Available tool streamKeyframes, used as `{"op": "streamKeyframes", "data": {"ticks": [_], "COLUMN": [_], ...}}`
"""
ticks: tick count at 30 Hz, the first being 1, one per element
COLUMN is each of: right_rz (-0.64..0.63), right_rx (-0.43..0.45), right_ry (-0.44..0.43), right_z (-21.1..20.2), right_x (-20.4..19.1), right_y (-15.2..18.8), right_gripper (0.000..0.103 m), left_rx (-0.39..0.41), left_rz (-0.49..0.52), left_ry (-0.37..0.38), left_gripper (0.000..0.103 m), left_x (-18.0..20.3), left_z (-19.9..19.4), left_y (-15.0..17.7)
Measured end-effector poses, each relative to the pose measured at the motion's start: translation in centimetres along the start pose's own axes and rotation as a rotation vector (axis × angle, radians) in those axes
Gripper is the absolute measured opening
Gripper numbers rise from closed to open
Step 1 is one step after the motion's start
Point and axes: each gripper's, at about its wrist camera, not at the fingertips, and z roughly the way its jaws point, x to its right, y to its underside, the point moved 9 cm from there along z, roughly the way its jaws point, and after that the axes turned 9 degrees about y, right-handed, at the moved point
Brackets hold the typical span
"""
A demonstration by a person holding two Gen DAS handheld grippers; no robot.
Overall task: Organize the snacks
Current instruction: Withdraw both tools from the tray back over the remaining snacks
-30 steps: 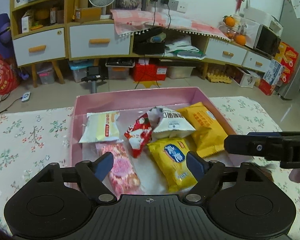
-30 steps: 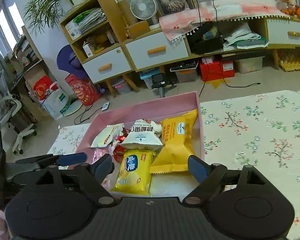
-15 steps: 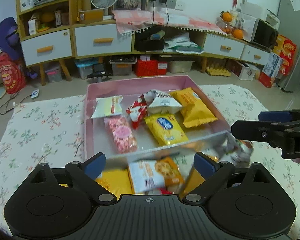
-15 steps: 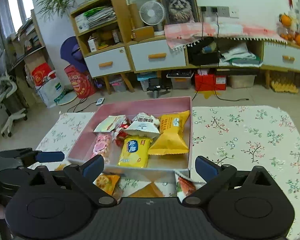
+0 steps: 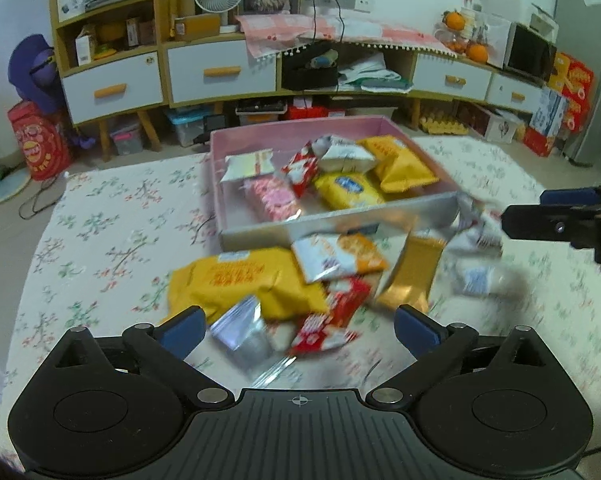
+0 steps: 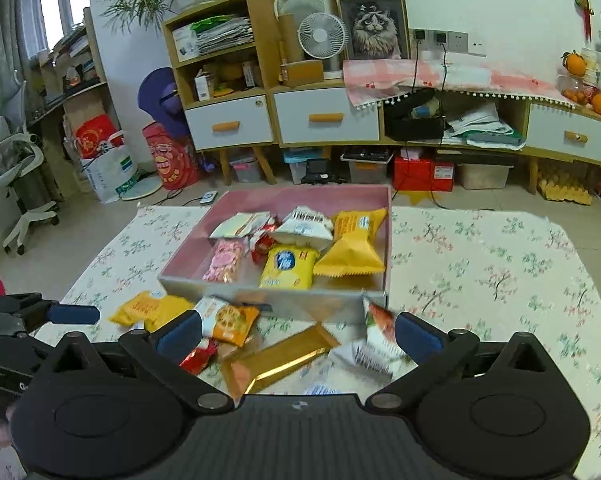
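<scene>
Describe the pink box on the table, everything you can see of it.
The pink box is a shallow, open-topped rectangular tray, seemingly cardboard, with pink inner walls and a greyish near wall. It sits flat on the floral tablecloth. Inside lie six snack packets: white, pink, red, white, and two yellow. More loose packets are heaped on the cloth against its near wall.

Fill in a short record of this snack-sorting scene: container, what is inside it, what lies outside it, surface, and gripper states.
container: pink box
inside: six snack packets, including a blue-labelled yellow packet
outside: loose packets before the box's near wall, including a gold packet
surface: floral tablecloth
left gripper: open, jaws just opening, empty
right gripper: open, jaws just opening, empty
</scene>
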Motion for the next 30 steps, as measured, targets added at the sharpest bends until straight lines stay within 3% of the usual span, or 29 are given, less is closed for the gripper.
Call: {"op": "streamKeyframes", "data": {"ticks": [7,12,21,29,30], "right_rz": [-0.085,-0.157,-0.188,-0.183,-0.183], "right_rx": [-0.011,-0.023,-0.089,-0.113,-0.117], "right_ry": [0.035,0.061,0.093,0.082,0.077], "right_z": [0.1,0.5,2.0,3.6,3.8], "right_x": [0.2,0.9,2.4,3.2,3.3], "right_y": [2.6,5.0,7.0,7.1,7.1], "right_gripper": [0.077,0.077,0.077,0.077,0.076], "left_rx": [0.015,0.012,0.033,0.051,0.051], "left_rz": [0.065,0.043,-0.167,-0.315,-0.318], "left_ry": [-0.021,-0.046,0.018,0.063,0.069], "left_gripper": [0.101,0.101,0.098,0.070,0.061], "left_x": [-1.8,-3.4,-4.9,-5.9,-5.8], "left_z": [-0.4,0.2,1.1,2.4,2.6], "left_y": [3.4,4.9,4.2,3.5,3.3]}}
